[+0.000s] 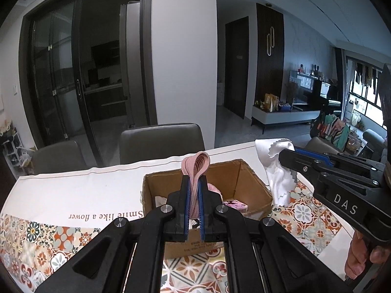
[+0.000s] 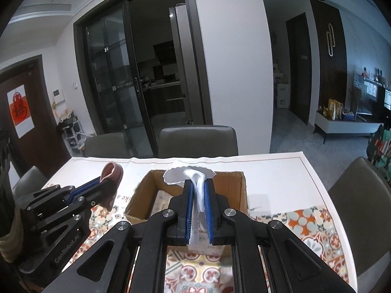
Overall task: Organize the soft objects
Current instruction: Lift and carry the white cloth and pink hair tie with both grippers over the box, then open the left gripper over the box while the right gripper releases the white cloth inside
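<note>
My left gripper (image 1: pixel 194 183) is shut on a folded pink cloth (image 1: pixel 196 164) and holds it above the open cardboard box (image 1: pixel 246 178). It also shows in the right wrist view (image 2: pixel 107 179), left of the box (image 2: pixel 240 190), with the pink cloth (image 2: pixel 113 171). My right gripper (image 2: pixel 198 185) is shut on a white cloth (image 2: pixel 178 174) with zigzag edges, above the box. In the left wrist view the right gripper (image 1: pixel 284 155) holds the white cloth (image 1: pixel 276 168) at the box's right side. Pink and patterned soft items (image 1: pixel 234 204) lie inside the box.
The box stands on a table with a patterned tile cloth (image 2: pixel 312 222) and a white runner (image 1: pixel 73 190) printed with words. Grey chairs (image 1: pixel 161 141) stand along the far edge, another chair (image 2: pixel 359 190) at the right. Glass sliding doors are behind.
</note>
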Action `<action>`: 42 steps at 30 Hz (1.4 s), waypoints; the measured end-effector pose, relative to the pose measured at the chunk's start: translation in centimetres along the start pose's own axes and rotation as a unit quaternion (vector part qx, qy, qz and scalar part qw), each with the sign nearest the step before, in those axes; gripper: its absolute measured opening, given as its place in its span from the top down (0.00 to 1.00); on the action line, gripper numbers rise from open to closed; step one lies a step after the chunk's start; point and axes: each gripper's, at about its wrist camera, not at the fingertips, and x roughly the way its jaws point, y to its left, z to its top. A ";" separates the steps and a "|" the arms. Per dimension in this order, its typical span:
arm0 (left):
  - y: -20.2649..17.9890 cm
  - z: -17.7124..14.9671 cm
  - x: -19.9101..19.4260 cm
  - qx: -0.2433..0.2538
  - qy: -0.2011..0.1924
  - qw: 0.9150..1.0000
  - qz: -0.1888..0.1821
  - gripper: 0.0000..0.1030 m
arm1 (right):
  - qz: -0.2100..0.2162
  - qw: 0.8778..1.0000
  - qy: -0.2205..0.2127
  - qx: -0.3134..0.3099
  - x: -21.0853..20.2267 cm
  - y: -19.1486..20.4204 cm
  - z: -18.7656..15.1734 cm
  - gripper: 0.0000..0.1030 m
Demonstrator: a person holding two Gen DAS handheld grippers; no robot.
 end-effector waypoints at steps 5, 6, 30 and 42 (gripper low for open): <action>0.3 0.2 2.0 0.004 0.010 1.000 0.001 0.92 | 0.003 1.000 0.010 -0.001 2.2 -0.4 0.5 0.89; 0.4 0.2 2.5 0.004 0.014 1.000 0.001 0.92 | 0.004 1.000 0.011 -0.001 2.5 -0.5 0.3 0.89; 1.4 -3.3 12.1 0.003 0.123 0.992 0.000 0.79 | 0.000 0.992 0.124 0.002 13.1 -2.9 -2.3 0.89; 1.8 -3.5 10.3 -0.009 0.110 0.994 0.020 0.50 | -0.011 0.989 0.146 0.011 13.1 -3.1 -2.8 0.70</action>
